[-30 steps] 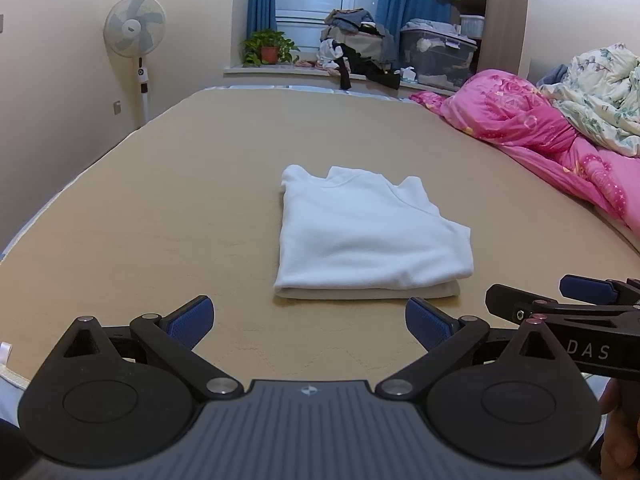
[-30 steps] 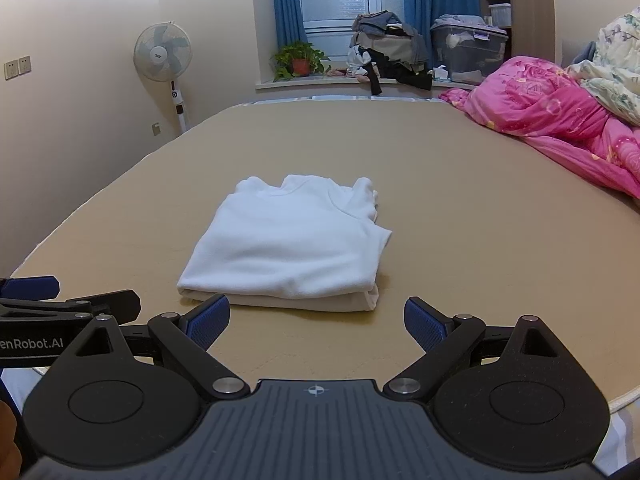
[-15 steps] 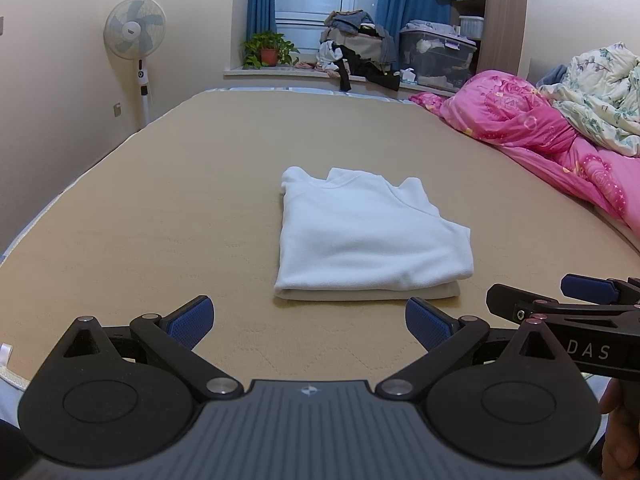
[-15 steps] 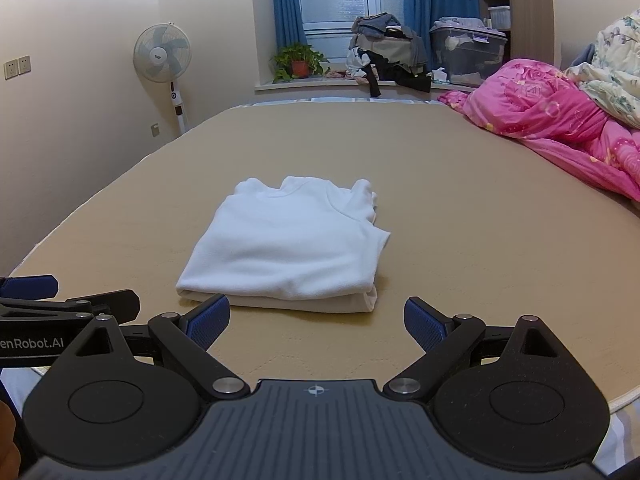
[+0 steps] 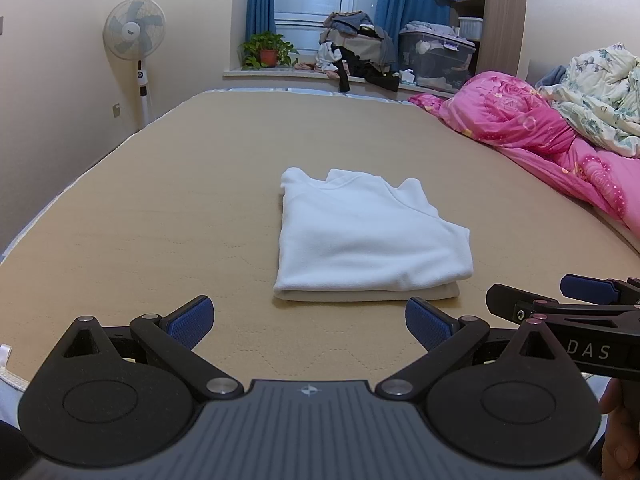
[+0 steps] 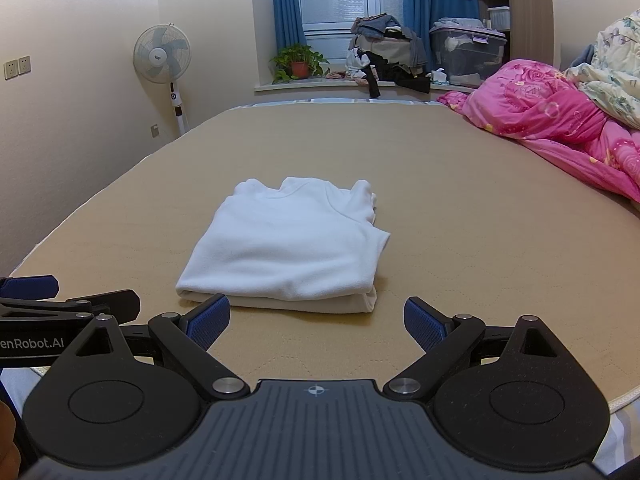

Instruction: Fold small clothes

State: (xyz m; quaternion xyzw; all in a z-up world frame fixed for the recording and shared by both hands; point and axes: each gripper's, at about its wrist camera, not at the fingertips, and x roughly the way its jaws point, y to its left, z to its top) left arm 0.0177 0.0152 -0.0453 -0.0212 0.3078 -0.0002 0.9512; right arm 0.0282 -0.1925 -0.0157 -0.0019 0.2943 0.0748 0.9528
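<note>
Across the room's middle lies the bed, its tan cover bare but for one garment. From the left wrist view, a pink quilt is heaped at two o'clock with a floral duvet behind it, a fan stands at eleven o'clock by the wall, and a pile of clothes sits on the sill at twelve, a plant to its left and a storage box to its right.

Dead ahead, near the bed's close edge, rests the white top, folded into a neat rectangle with the neckline on the far side and a cream layer showing under the near edge. Nothing touches it.

Both tools hover just short of it, side by side. The left gripper has its blue pads spread wide, holding nothing. The right gripper is likewise spread and empty, its left pad overlapping the top's near corner in its own view.

I judge the folding of this piece finished. Next would be to set it aside or fetch another, which calls for sliding under the stack without spilling the layers.
</note>
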